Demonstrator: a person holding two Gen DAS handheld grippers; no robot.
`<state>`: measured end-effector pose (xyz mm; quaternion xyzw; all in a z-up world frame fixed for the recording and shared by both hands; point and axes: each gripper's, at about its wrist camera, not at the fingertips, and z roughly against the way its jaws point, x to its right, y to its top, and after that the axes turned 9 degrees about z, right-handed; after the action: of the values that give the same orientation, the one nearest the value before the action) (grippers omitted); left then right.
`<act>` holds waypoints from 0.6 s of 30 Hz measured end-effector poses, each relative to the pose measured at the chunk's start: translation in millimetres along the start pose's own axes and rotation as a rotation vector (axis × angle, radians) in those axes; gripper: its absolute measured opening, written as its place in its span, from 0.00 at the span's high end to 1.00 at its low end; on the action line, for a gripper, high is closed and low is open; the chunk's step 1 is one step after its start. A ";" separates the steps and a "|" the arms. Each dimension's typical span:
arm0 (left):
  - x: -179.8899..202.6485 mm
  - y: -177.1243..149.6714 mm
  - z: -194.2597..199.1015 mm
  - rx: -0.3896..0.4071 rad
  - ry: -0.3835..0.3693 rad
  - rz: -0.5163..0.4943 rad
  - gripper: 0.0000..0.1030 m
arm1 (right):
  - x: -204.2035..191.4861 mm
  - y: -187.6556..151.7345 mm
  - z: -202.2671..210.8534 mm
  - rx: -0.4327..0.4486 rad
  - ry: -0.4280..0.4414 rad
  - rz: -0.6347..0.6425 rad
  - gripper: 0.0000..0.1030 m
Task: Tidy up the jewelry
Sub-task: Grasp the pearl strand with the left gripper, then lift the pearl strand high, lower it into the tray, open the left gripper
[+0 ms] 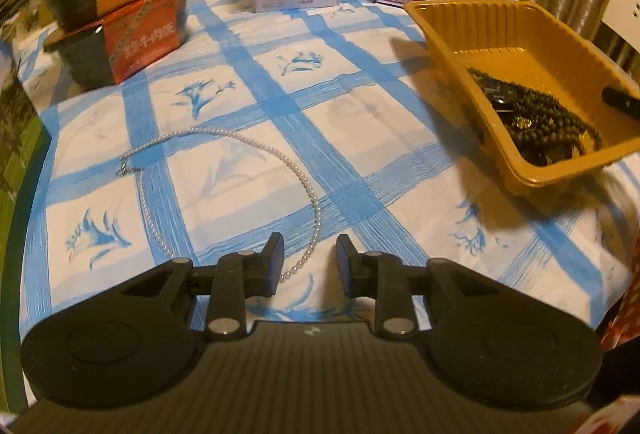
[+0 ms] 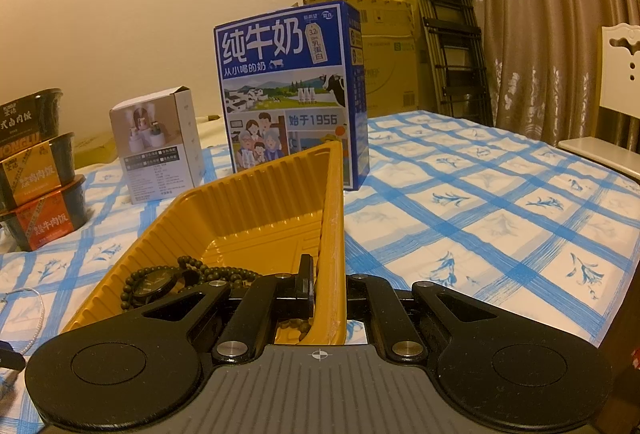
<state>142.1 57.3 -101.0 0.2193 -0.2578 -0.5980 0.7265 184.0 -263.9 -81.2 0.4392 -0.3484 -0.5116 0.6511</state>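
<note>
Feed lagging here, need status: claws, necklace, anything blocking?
Left claw open, empty, over pearl necklace on the cloth. Right claw shut on yellow tray wall. Dark beads in tray. Nothing blocking.

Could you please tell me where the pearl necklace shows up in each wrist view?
Left wrist: pearl necklace loops across the tablecloth, left of centre, ahead of the open fingers.
Right wrist: only a short stretch at the far left edge.
Shared landmark: the yellow tray.
</note>
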 end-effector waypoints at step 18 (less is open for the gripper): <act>-3.9 11.7 12.8 0.010 -0.078 0.014 0.99 | 2.2 -2.5 0.1 -0.003 0.001 -0.005 0.94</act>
<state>142.3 63.2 -84.2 0.1974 -0.2905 -0.5998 0.7190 183.5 -266.3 -83.4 0.4393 -0.3459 -0.5137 0.6507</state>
